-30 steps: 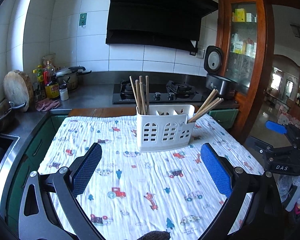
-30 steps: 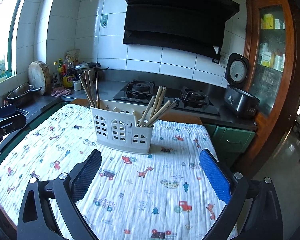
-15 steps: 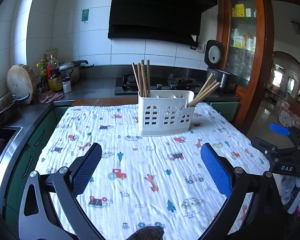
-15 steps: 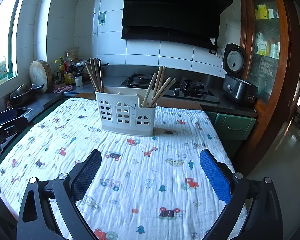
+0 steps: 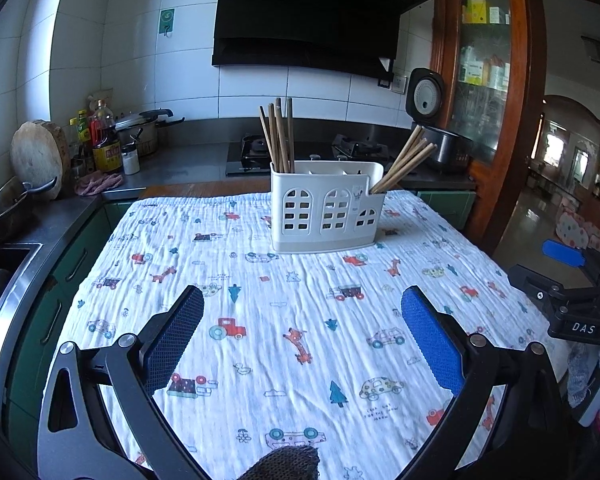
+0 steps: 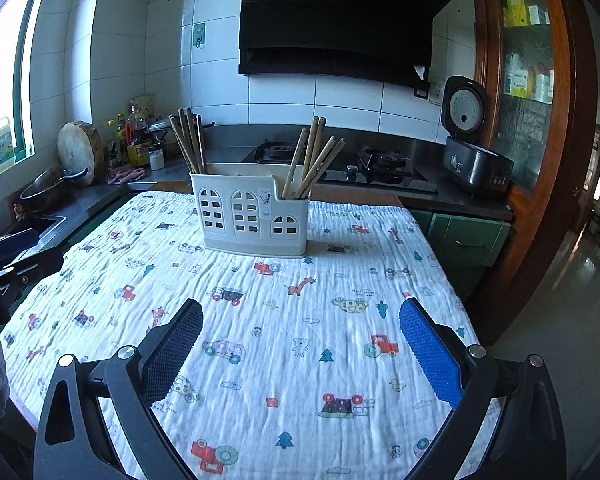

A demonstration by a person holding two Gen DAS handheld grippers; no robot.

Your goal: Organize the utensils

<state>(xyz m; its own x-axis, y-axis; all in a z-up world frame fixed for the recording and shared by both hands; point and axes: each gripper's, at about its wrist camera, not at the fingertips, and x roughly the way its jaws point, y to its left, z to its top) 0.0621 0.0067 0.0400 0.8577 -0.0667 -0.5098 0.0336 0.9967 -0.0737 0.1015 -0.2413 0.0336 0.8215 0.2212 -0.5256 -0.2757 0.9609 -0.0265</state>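
Left wrist view: left gripper [image 5: 300,336] and right gripper [image 6: 300,338], both spread and empty, face the holder [image 5: 326,206] straight ahead, well apart; chopsticks [image 5: 278,136] stand upright, neither gripper clearly nearer.

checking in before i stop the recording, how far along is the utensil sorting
Looks close to finished. Done: the chopsticks stand in two bunches at opposite ends of the white holder. In hand: nothing; the left gripper and right gripper are both open and empty. Left: no loose utensils show on the tablecloth.
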